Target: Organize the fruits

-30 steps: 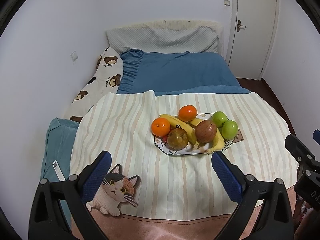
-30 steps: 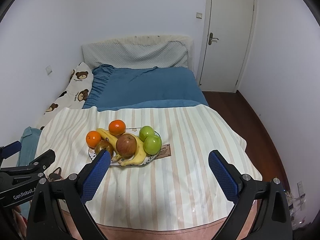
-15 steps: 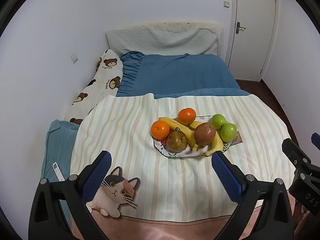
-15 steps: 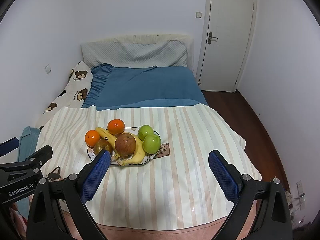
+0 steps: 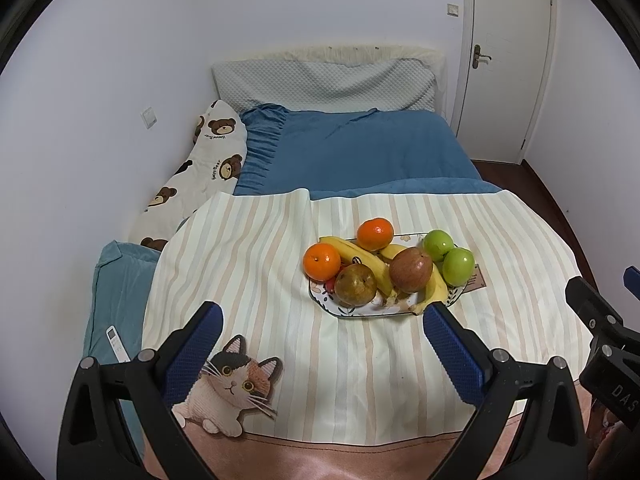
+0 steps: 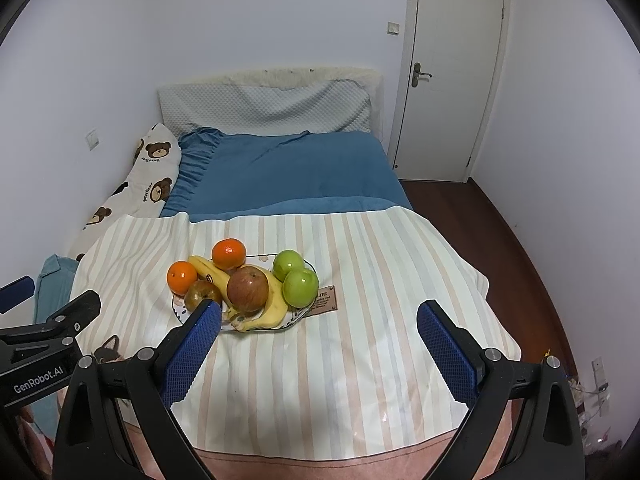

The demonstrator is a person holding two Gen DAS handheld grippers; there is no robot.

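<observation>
The plate (image 5: 352,312) of fruit lies on the striped cloth (image 5: 256,264) at one o'clock, just ahead of the empty, wide-open left gripper (image 5: 320,322); the right gripper (image 6: 319,320), equally agape, sees it at eleven.

Soft, even indoor light; sharp focus, fisheye-warped dark corners.

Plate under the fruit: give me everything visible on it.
The oval white plate with a small printed pattern looks ceramic and lies flat on the striped cloth over the bed. Fruit nearly covers it: two oranges, bananas, a brownish pear, a red apple and two green apples. Only its near rim and a far edge show. A brown label lies at its right end. Neither claw touches it.
</observation>
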